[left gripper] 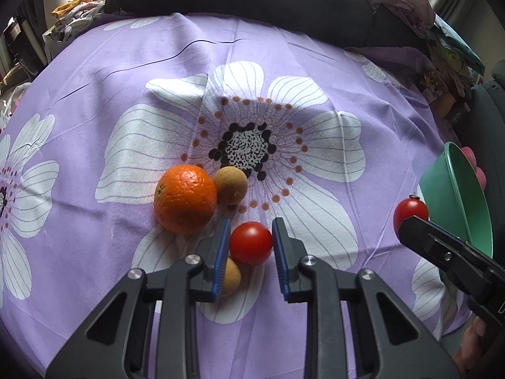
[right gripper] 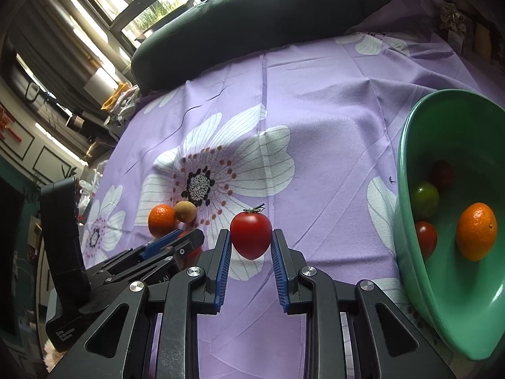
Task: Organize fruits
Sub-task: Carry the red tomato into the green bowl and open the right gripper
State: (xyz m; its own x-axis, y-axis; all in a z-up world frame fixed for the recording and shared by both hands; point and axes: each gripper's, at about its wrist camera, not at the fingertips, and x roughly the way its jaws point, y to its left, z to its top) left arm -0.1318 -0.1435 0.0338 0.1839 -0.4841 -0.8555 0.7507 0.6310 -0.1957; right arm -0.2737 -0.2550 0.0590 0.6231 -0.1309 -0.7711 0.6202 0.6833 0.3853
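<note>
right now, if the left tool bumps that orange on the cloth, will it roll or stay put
Probably rolls a little: the orange is round and sits free on the cloth. The brown fruit touching it may check it that way. Its dimpled peel looks grippy, and the soft cloth should slow it.

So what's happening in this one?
A person with two handheld grippers is sorting fruit into a green bowl. The right gripper holds a red tomato above the purple cloth. The left gripper has closed on another tomato beside an orange.
</note>
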